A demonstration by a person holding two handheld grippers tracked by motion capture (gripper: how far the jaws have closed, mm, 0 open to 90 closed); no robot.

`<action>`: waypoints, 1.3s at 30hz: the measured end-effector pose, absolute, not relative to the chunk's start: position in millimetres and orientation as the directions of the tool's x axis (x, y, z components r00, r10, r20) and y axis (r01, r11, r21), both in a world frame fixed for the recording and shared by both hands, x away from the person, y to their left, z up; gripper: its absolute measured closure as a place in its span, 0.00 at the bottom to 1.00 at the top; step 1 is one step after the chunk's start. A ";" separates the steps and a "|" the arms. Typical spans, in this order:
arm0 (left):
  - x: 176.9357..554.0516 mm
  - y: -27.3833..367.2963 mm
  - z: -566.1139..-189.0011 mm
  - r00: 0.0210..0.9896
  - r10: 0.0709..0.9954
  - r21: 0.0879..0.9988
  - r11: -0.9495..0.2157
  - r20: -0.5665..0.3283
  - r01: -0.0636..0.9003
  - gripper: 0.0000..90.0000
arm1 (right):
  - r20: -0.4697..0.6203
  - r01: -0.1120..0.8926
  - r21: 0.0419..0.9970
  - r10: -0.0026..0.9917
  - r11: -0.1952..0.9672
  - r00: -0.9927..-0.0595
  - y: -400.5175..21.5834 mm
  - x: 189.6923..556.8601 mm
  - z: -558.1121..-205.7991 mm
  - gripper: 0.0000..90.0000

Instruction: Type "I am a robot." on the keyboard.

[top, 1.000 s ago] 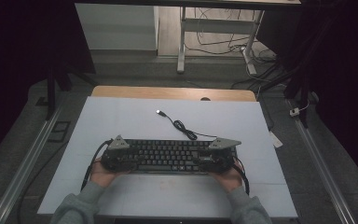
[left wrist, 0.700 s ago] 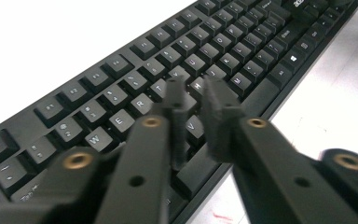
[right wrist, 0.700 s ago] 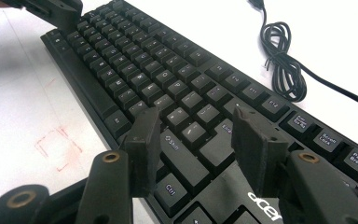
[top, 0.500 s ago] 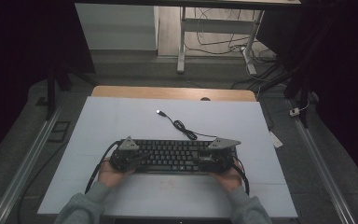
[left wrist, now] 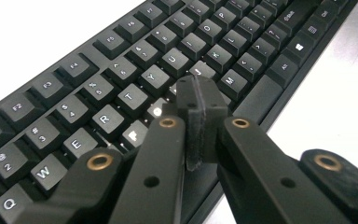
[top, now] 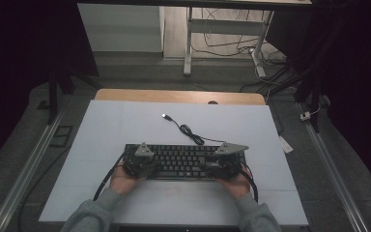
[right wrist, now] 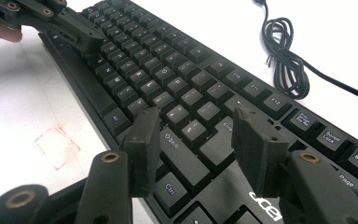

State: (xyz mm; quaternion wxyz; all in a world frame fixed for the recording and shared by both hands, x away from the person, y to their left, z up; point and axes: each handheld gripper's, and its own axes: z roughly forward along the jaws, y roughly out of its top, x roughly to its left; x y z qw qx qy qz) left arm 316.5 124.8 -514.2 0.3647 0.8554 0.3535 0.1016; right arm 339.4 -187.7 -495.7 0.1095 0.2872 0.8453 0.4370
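Black keyboard (top: 186,162) (cable unplugged) lies flat on the table.

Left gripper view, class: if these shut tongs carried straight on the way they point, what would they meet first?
Most likely the keyboard. The left tongs, closed with nothing between them, aim down at its middle letter rows, near the keys around H and J. Whether they already touch a key is unclear.

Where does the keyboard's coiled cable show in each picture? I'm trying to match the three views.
High view: the coiled cable lies on the white table behind the keyboard, near the middle.
Left gripper view: not in it; there the keys run under the shut left tool.
Right gripper view: the coil sits at upper right, beyond the function keys.
Shared landmark: the keyboard.
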 end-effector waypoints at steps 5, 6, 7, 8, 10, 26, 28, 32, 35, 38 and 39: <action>316.9 120.5 -516.3 0.732 0.677 0.687 -0.497 -0.075 0.530 0.99 | 0.065 0.389 0.802 0.582 0.453 -0.811 -188.0 339.7 -495.6 0.58; 317.0 120.1 -516.6 0.734 0.675 0.686 -0.501 -0.073 0.529 0.99 | 0.065 0.389 0.802 0.582 0.453 -0.811 -188.1 339.7 -495.7 0.58; 316.9 119.5 -517.0 0.733 0.677 0.684 -0.501 -0.071 0.529 0.99 | 0.065 0.389 0.802 0.582 0.453 -0.811 -188.1 339.6 -495.6 0.58; 317.0 119.2 -517.3 0.734 0.676 0.683 -0.504 -0.070 0.529 0.99 | 0.064 0.389 0.802 0.582 0.453 -0.811 -188.0 339.6 -495.6 0.58; 317.1 118.6 -518.1 0.734 0.676 0.679 -0.510 -0.064 0.529 0.99 | 0.064 0.389 0.802 0.582 0.454 -0.811 -187.9 339.6 -495.6 0.58; 310.3 127.6 -506.9 0.722 0.689 0.730 -0.463 -0.061 0.503 0.96 | 0.065 0.389 0.803 0.582 0.452 -0.810 -188.5 340.1 -495.7 0.58; 308.4 133.5 -503.5 0.709 0.702 0.739 -0.445 -0.062 0.506 0.87 | 0.068 0.391 0.803 0.583 0.450 -0.810 -189.3 340.5 -495.6 0.58; 303.9 146.1 -498.7 0.677 0.732 0.757 -0.399 -0.076 0.518 0.65 | 0.064 0.389 0.803 0.584 0.451 -0.809 -190.1 340.4 -494.7 0.58; 300.1 155.4 -496.6 0.669 0.737 0.756 -0.386 -0.092 0.529 0.57 | 0.058 0.388 0.804 0.588 0.452 -0.807 -190.5 340.0 -494.1 0.58; 295.7 163.5 -496.6 0.662 0.742 0.756 -0.372 -0.106 0.538 0.50 | 0.055 0.386 0.806 0.591 0.450 -0.805 -190.7 340.1 -493.9 0.58; 294.2 166.0 -497.0 0.659 0.744 0.757 -0.368 -0.108 0.539 0.49 | 0.056 0.386 0.806 0.592 0.449 -0.804 -190.9 340.1 -493.8 0.58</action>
